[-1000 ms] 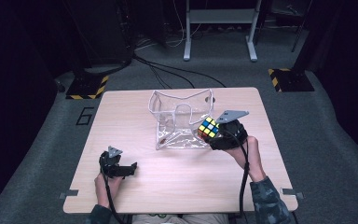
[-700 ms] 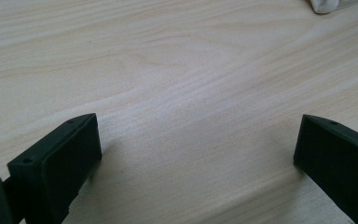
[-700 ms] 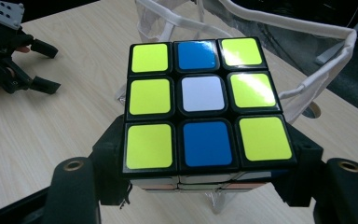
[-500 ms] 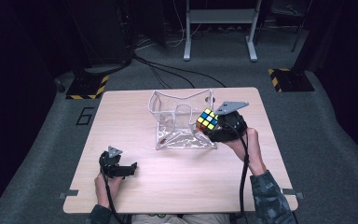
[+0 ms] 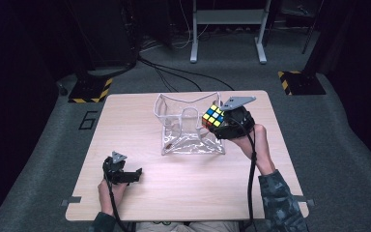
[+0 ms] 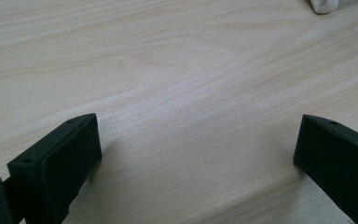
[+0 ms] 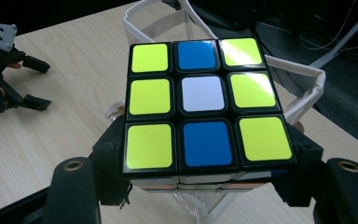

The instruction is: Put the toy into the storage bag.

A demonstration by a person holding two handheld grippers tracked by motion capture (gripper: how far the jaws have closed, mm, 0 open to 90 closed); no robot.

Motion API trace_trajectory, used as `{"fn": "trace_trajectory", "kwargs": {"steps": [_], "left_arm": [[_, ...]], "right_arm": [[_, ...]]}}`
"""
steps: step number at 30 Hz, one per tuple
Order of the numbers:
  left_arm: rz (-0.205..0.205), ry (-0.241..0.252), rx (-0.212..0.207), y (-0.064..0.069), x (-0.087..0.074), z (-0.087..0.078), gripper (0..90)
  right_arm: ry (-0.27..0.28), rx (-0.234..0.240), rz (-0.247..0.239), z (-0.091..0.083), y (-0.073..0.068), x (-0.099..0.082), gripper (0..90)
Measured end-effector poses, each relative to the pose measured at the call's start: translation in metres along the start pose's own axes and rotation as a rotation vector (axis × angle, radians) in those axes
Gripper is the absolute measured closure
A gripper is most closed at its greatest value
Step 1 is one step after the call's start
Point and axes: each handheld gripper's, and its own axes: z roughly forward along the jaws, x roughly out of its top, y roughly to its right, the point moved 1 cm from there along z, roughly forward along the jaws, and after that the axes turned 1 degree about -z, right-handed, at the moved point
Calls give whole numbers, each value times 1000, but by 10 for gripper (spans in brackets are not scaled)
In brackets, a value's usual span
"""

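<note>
In the high view, the right tool (image 5: 216, 121) pinches a Rubik's cube (image 5: 213, 116) and holds it in the air above the right rim of a clear plastic bag (image 5: 189, 126) with white edging, which stands open at the middle of the wooden counter (image 5: 251, 166). The person's right hand (image 5: 253, 140) grips that tool from the near right, and a black cable runs from it toward the near edge. The left tool (image 5: 134, 176) rests low at the near left of the counter, well apart from the bag, its jaws spread and nothing between them. In the left gripper view, the left tool (image 6: 196, 154) shows both black jaws wide apart over bare wood grain, with a white corner of the bag (image 6: 328, 4) at the far right. In the right gripper view, the right tool (image 7: 205, 161) clamps the cube (image 7: 204, 105) from both sides; the face toward the camera shows yellow squares, two blue ones and a white centre. The bag (image 7: 303, 88) lies open just behind and below the cube, and the left tool (image 7: 28, 84) sits at the far left on the counter (image 7: 70, 56).
</note>
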Motion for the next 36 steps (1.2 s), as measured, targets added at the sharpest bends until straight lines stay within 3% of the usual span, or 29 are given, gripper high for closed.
{"fn": "trace_trajectory", "kwargs": {"steps": [12, 36], "left_arm": [[-8, 6, 1, 1, 0, 0, 4], [1, 2, 1, 0, 0, 0, 5]], "right_arm": [[-9, -18, -14, 13, 9, 16, 331], [-24, -26, 5, 35, 22, 35, 330]]}}
